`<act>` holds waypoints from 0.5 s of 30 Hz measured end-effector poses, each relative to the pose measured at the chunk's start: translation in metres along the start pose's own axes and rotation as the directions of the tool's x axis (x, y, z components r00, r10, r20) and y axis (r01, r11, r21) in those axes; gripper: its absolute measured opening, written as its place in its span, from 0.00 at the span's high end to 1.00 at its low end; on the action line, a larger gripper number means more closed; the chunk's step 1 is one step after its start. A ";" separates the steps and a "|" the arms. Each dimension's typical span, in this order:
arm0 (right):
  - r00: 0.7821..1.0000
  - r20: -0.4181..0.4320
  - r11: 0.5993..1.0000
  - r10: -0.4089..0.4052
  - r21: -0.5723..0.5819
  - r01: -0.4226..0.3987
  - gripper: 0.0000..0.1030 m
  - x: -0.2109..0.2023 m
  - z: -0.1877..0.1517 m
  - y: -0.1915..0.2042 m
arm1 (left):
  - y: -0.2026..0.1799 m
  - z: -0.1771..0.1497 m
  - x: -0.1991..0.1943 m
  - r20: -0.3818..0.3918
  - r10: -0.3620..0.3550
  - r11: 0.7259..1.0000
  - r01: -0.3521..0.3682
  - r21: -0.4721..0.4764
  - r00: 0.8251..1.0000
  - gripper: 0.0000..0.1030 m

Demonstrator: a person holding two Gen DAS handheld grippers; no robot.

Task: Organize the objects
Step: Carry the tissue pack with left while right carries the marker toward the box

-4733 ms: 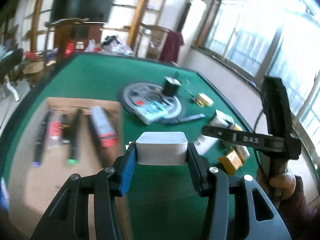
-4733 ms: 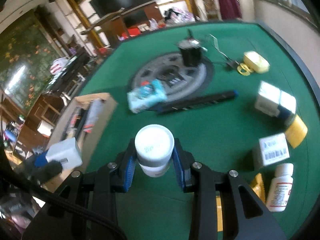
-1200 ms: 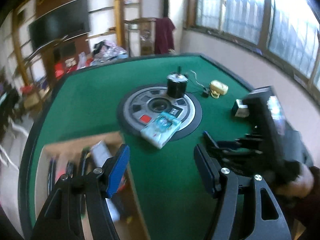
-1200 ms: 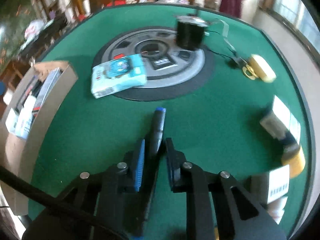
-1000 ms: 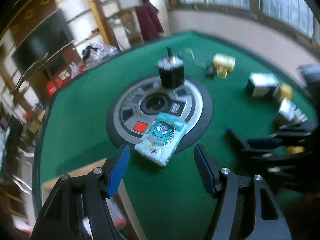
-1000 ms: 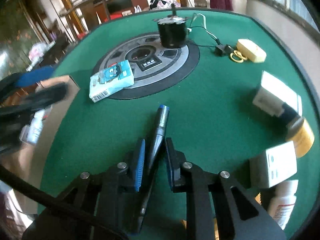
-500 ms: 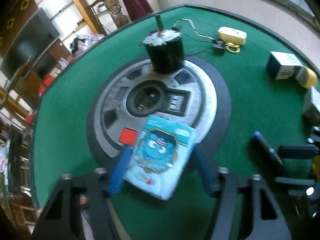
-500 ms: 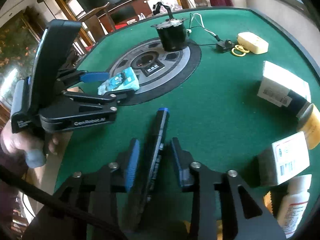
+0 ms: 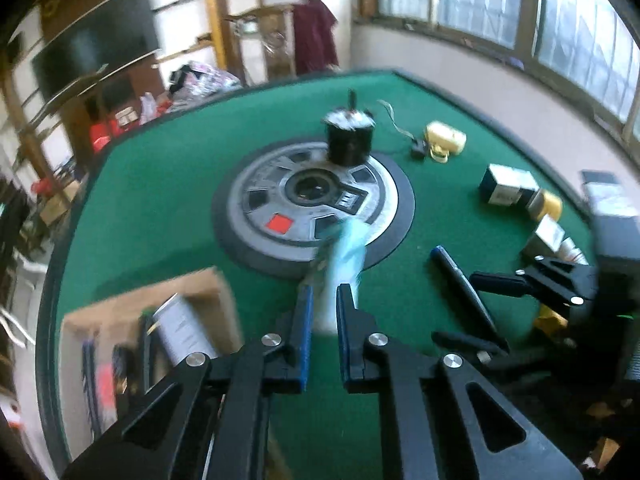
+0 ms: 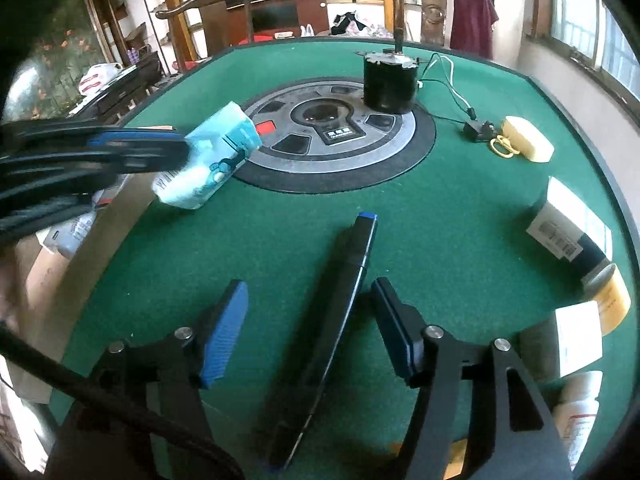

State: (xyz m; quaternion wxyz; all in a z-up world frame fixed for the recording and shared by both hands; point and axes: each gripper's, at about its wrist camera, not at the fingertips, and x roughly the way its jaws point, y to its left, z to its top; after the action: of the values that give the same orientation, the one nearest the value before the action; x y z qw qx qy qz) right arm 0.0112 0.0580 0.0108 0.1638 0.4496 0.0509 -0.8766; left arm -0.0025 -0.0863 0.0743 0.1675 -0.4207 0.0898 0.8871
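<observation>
Green felt table (image 10: 460,216) (windows (image 9: 500,4) alongside)

Left tool (image 9: 322,308) clamps the light-blue packet (image 9: 340,268) above green table (image 9: 160,184).

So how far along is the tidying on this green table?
Several items already lie in the cardboard box. The left gripper holds the blue packet; the right gripper is opening around the black pen. Boxes and bottles remain.
</observation>
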 end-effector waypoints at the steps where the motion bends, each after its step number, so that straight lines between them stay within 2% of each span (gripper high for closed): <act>1: 0.999 -0.008 0.998 -0.052 -0.028 0.052 0.53 0.000 -0.001 0.006 | 0.006 -0.005 -0.009 0.018 -0.006 1.000 0.006 -0.022 1.000 0.91; 2: 0.998 -0.008 0.997 -0.069 -0.046 0.069 0.61 -0.001 -0.001 0.011 | 0.012 -0.011 -0.020 0.041 -0.013 0.999 0.015 -0.045 0.999 0.92; 3: 0.999 -0.022 0.998 -0.050 -0.038 0.049 0.79 -0.002 -0.001 0.014 | 0.017 -0.014 -0.027 0.058 -0.016 0.998 0.019 -0.061 0.998 0.95; 4: 0.998 -0.033 0.998 -0.056 -0.037 0.055 0.87 -0.003 -0.001 0.016 | 0.023 -0.021 -0.038 0.076 -0.018 0.996 0.024 -0.084 0.997 0.95; 6: 0.998 -0.048 0.999 -0.049 -0.014 0.049 0.87 -0.004 0.000 0.016 | 0.030 -0.027 -0.046 0.084 -0.030 0.994 0.038 -0.106 0.996 0.95; 9: 0.997 -0.061 0.997 0.035 0.074 -0.031 0.88 -0.006 -0.001 0.003 | 0.028 -0.033 -0.046 0.066 -0.036 0.995 0.042 -0.089 0.997 0.94; 10: 0.997 -0.063 0.995 0.046 0.091 -0.040 0.88 -0.008 -0.002 0.001 | 0.026 -0.033 -0.043 0.056 -0.041 0.995 0.046 -0.086 0.998 0.91; 11: 0.996 -0.066 0.992 0.058 0.115 -0.050 0.88 -0.010 -0.005 -0.003 | 0.021 -0.030 -0.035 0.029 -0.053 0.995 0.056 -0.088 0.998 0.87; 12: 0.995 -0.069 0.989 0.070 0.137 -0.060 0.88 -0.012 -0.008 -0.006 | 0.018 -0.030 -0.029 0.015 -0.059 0.994 0.061 -0.091 0.998 0.71; 13: 0.994 -0.067 0.984 0.085 0.162 -0.073 0.88 -0.015 -0.011 -0.010 | 0.012 -0.027 -0.021 0.003 -0.065 0.994 0.065 -0.091 0.998 0.50; 14: 0.994 -0.064 0.980 0.093 0.179 -0.081 0.88 -0.017 -0.014 -0.012 | 0.006 -0.024 -0.012 0.007 -0.058 0.995 0.059 -0.083 0.998 0.42; 15: 0.993 -0.060 0.976 0.105 0.199 -0.091 0.88 -0.021 -0.017 -0.014 | 0.001 -0.022 -0.005 0.012 -0.045 0.996 0.045 -0.073 0.999 0.39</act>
State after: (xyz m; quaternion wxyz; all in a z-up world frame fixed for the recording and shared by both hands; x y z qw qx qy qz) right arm 0.0306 0.0805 0.0167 0.1600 0.4959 -0.0521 -0.8520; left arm 0.0158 -0.0948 0.0647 0.1724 -0.4240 0.0469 0.8879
